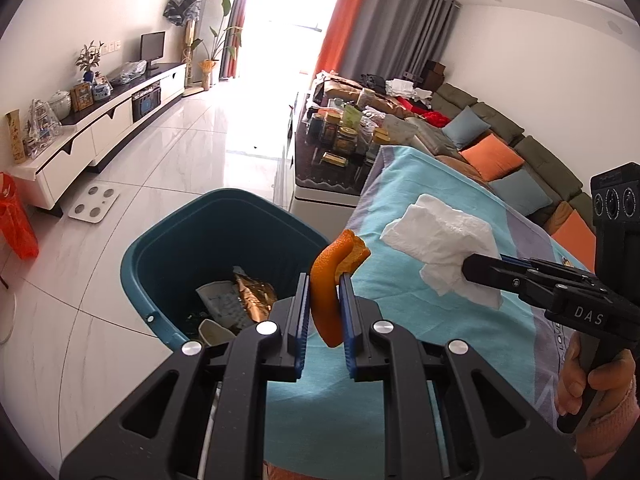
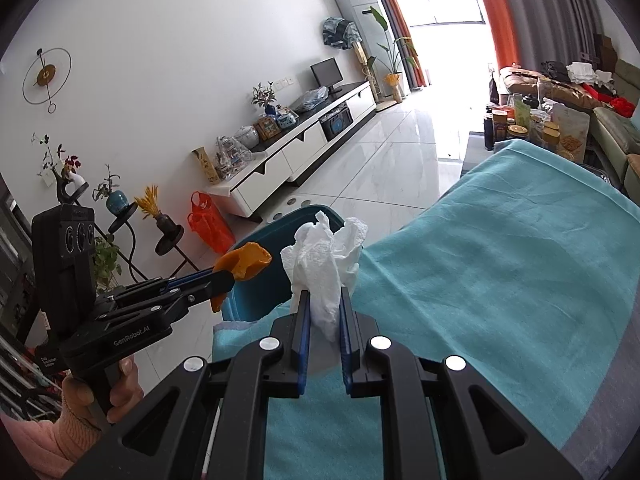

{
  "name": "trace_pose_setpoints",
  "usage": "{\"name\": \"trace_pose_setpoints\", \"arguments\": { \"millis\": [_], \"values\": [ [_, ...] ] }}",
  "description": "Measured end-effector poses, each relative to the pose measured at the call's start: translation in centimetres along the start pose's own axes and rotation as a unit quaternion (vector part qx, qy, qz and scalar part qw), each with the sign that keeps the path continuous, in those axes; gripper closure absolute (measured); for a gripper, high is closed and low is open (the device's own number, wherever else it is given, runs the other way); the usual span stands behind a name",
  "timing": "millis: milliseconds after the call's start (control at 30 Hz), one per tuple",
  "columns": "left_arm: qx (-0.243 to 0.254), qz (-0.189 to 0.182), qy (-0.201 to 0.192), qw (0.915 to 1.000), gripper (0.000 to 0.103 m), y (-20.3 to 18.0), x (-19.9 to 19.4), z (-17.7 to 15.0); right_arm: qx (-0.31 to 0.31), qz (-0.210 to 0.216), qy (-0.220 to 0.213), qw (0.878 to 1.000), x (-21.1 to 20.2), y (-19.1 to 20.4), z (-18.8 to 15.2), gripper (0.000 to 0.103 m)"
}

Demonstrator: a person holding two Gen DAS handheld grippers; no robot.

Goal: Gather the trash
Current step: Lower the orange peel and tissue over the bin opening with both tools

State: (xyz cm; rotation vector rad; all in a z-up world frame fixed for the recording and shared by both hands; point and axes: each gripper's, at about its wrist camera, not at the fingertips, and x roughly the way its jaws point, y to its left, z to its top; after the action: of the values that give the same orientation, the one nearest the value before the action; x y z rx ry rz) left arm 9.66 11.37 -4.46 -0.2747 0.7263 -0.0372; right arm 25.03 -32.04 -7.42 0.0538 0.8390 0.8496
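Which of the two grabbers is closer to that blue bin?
Left. The left gripper, holding orange peel, hangs at the bin rim; the right gripper, holding tissue, is over the cloth.

A turquoise cloth covers the table, and the teal bin stands on the tiled floor.

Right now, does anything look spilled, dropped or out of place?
Nothing stands out. The left gripper holds an orange peel, the right gripper a crumpled tissue, both near the teal bin.
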Motion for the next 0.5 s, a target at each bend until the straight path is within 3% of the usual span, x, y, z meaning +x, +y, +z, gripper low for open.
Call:
{"name": "trace_pose_setpoints", "arguments": {
  "millis": [500],
  "values": [
    [-0.019, 0.021, 0.001, 0.9996, 0.088, 1.7, 0.6, -0.2, -0.018, 0.002, 0.019, 1.0, 2.3, 1.2, 1.2, 0.091]
  ]
}}
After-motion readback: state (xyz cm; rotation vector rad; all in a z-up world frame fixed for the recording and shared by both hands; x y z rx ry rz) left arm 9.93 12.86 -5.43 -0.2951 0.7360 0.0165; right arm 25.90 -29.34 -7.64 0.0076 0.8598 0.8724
